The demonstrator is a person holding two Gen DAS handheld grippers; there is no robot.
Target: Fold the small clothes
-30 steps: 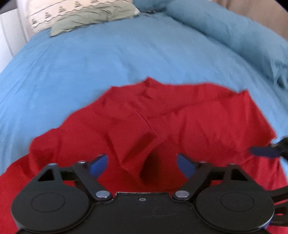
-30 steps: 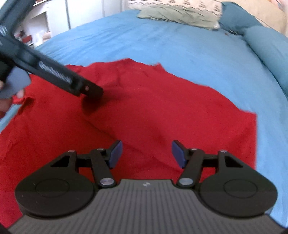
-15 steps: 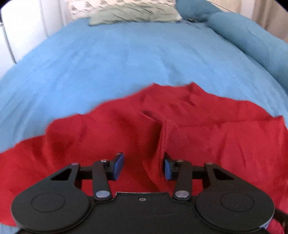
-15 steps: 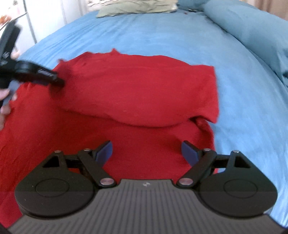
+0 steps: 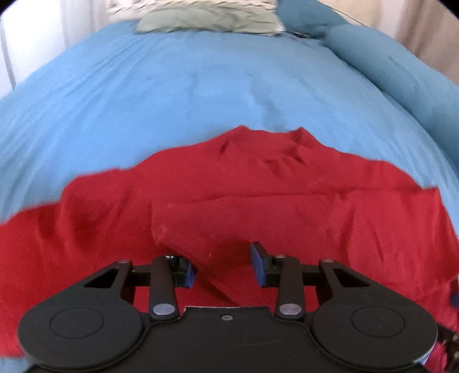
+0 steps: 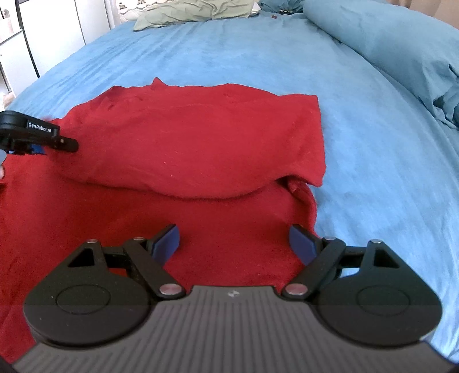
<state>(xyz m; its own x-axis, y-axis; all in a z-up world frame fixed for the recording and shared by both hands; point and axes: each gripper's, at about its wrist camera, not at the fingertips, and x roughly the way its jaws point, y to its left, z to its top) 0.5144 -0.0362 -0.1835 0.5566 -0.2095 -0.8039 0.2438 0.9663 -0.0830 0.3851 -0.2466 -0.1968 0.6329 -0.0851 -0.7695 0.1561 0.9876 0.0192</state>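
Note:
A red garment (image 6: 200, 149) lies on the blue bed, with its far part folded over toward me into a thick flap. In the left wrist view the garment (image 5: 287, 200) fills the lower half, and a folded corner of it runs between the fingers of my left gripper (image 5: 223, 265), whose jaws stand apart around the cloth. My right gripper (image 6: 235, 244) is wide open and empty, low over the garment's near right part. The left gripper also shows in the right wrist view (image 6: 37, 137), at the flap's left end.
The blue bedspread (image 6: 373, 143) stretches around the garment. A rolled blue duvet (image 6: 401, 43) lies along the right side. A green pillow (image 6: 195, 13) and a patterned one sit at the head. White furniture (image 6: 43, 43) stands left of the bed.
The far part of the garment has been folded over toward me. The left gripper narrowed on the cloth edge, then opened again. The right gripper opened wider.

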